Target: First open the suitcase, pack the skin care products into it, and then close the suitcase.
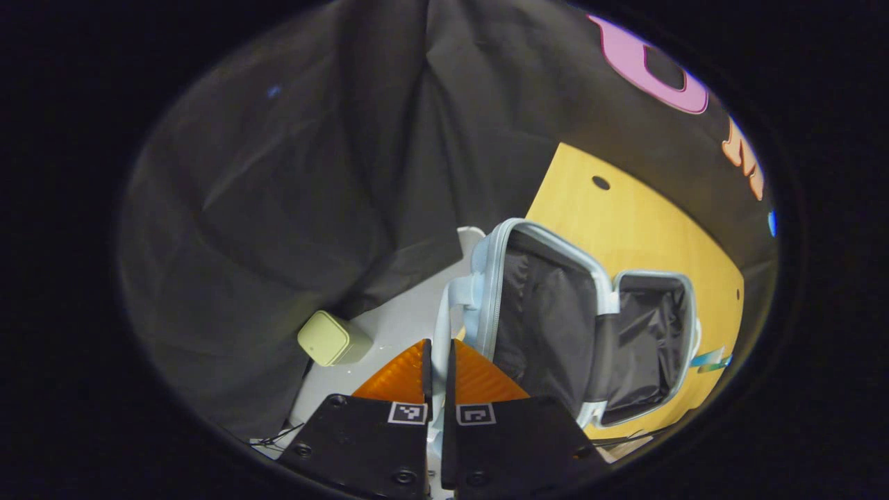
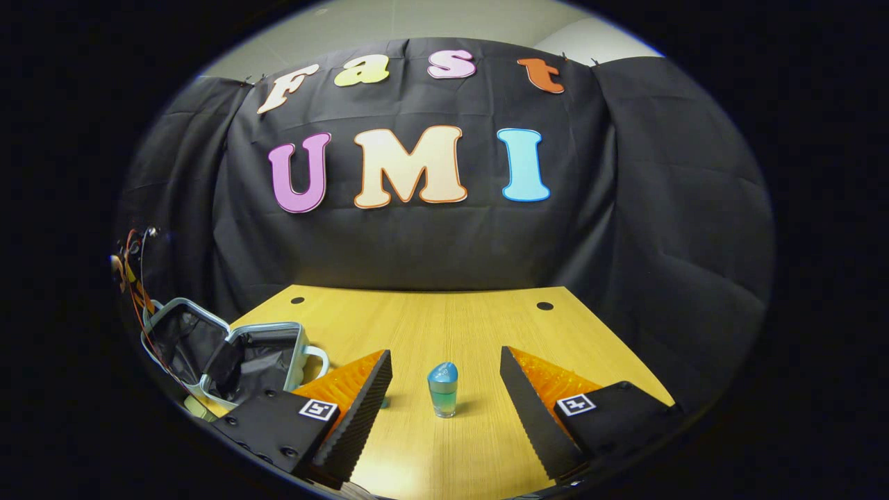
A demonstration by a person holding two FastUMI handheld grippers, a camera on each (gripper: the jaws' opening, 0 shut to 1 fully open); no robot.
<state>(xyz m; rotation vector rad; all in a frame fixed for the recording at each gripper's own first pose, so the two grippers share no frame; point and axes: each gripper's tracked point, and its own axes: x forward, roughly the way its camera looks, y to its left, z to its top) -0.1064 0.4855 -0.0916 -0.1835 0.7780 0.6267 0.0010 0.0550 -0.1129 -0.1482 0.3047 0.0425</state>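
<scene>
Left gripper [image 1: 439, 361]: fingers pressed together on the pale handle [image 1: 444, 305] of the open suitcase [image 1: 590, 326]; right gripper [image 2: 444, 371]: fingers spread wide, the small blue bottle [image 2: 442, 390] upright between them on the wooden table [image 2: 430, 319], suitcase at far left.

**The table and what sits on it**

I see a yellow wooden table [image 2: 430, 319] with two small dark holes near its far edge. A little blue bottle [image 2: 442, 389] stands upright near the middle of it. The suitcase [image 2: 229, 361] lies open at the table's left side, and its dark inside shows. In the left gripper view I see the suitcase [image 1: 576, 319] open on the table [image 1: 625, 222] too.
</scene>
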